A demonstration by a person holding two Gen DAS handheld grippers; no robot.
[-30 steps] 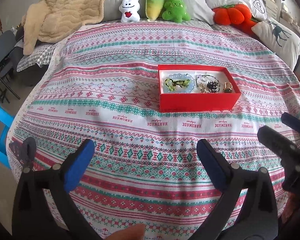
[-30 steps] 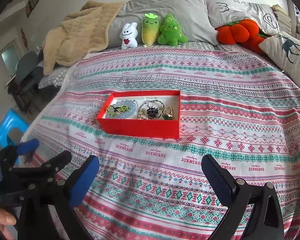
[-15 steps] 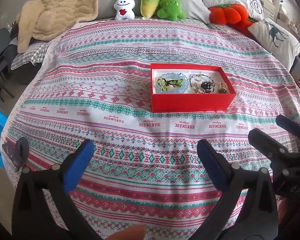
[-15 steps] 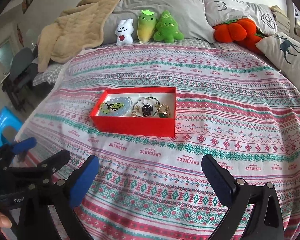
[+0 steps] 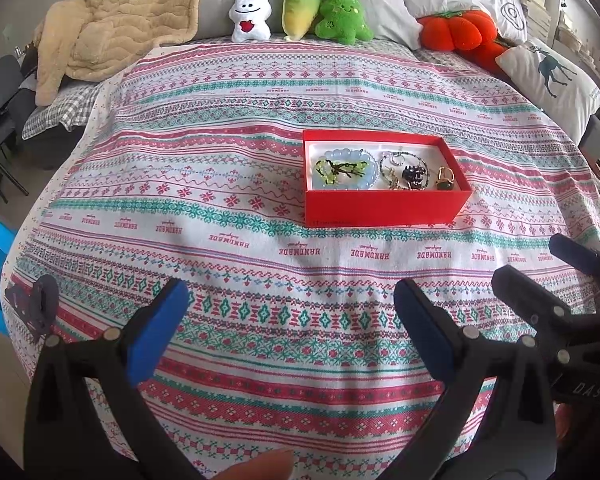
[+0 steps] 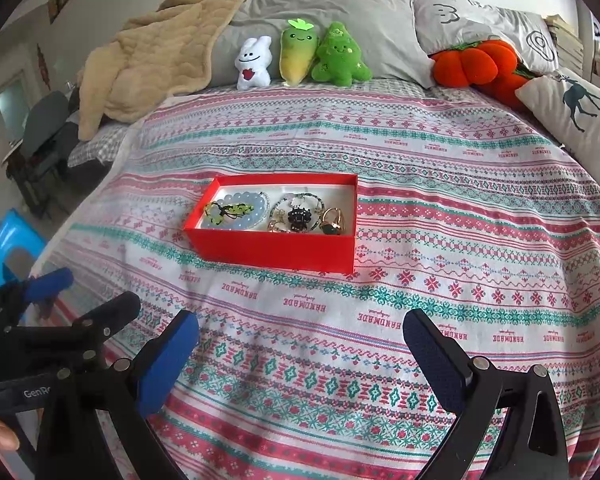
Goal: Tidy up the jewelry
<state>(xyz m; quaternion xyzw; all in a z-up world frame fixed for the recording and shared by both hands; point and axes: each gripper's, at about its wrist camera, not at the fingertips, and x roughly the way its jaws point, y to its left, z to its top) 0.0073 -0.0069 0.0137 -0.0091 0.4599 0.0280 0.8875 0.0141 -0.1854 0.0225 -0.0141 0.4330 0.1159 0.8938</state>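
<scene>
On the patterned bedspread (image 6: 440,208), a shallow red box (image 6: 276,250) is sitting open-topped with all the visible jewelry inside it: a pale blue bead bracelet (image 6: 236,214) ringing a green charm at the left, a fine beaded bracelet (image 6: 300,210) around a dark charm in the middle, and a gold ring with a green stone (image 6: 332,222) at the right end. No piece is lying loose on the cover.

Both claws are hovering over the near edge of the bed, well short of the box — the left claw (image 5: 288,328) with its blue pads spread wide and holding nothing, the right claw (image 6: 300,352) likewise apart and empty.

This layout is fitting either jewelry already gathered into the box or a box waiting to be sorted, so the frames are not settling which step is in hand. Whichever it is, any work in there is calling for care — the pieces are small and lying close together, the middle ones seemingly overlapping. The soft bed is also giving under the box, so steadying its wall with one claw would probably help.
</scene>
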